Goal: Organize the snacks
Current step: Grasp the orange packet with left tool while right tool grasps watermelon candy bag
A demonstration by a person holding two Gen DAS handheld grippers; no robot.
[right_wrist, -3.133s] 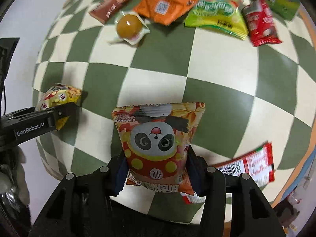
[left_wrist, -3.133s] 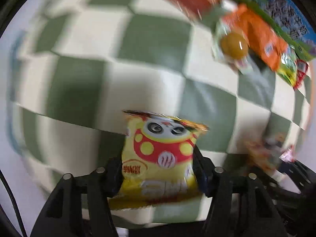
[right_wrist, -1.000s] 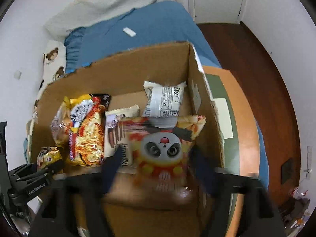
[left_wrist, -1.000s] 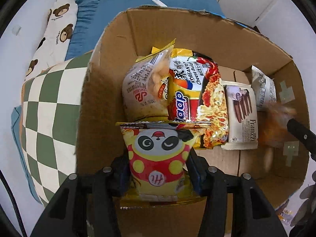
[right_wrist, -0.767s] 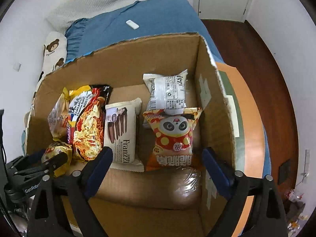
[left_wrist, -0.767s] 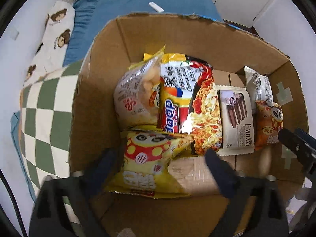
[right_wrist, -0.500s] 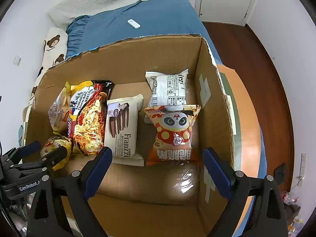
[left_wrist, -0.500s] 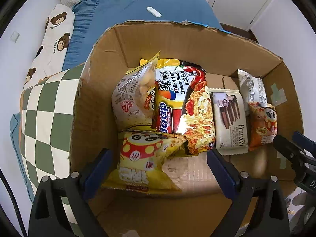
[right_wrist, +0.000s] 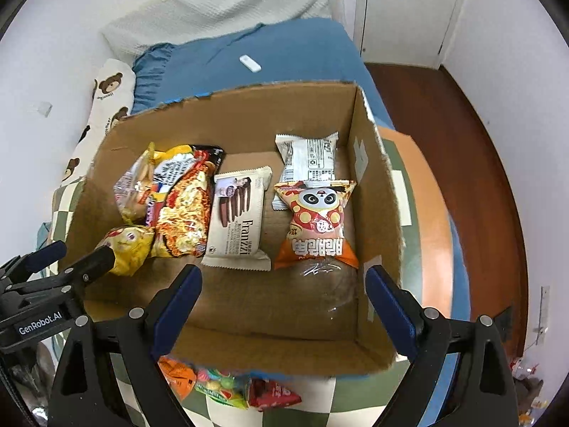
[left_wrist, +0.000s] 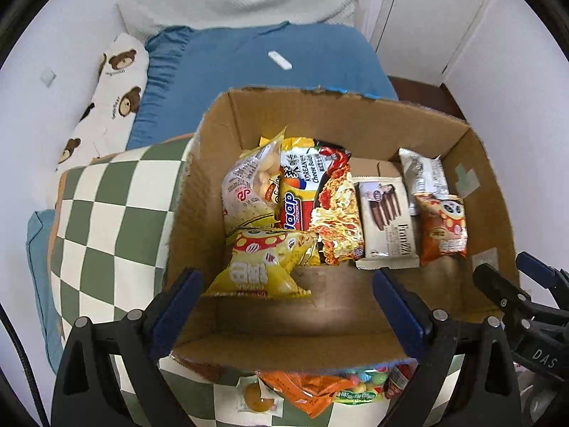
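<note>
Snacks in the cardboard box [left_wrist: 490, 192], laid flat on its floor: yellow panda bag [left_wrist: 263, 267] at the near left corner, orange panda bag [right_wrist: 318, 226] near the right wall, with a noodle packet [left_wrist: 320, 206], a Franzzi biscuit pack [right_wrist: 238, 224], a clear bag of puffs [left_wrist: 249, 185] and a white wrapper [right_wrist: 307, 158] around them. Both panda bags lying free, touched by no finger. Left gripper [left_wrist: 288, 309] wide open and empty, its jaws just opened, poised above the near wall over the yellow bag. Right gripper [right_wrist: 282, 306] likewise spread and empty, jaws just parted, above the orange bag. Both angled steeply down into the box. Drop-off step apparently finished; next step probably a return for more. More packets on the checked cloth [left_wrist: 106, 213] just in front of the box: an orange packet [left_wrist: 302, 389], a green candy bag [right_wrist: 220, 386], a red packet [right_wrist: 272, 393] and what seems a small round sweet in clear wrap [left_wrist: 256, 396], partly cut off at the frame edge. Next move calling for a pull back over the near wall, then a descent with open jaws astride one packet, narrow side across.
</note>
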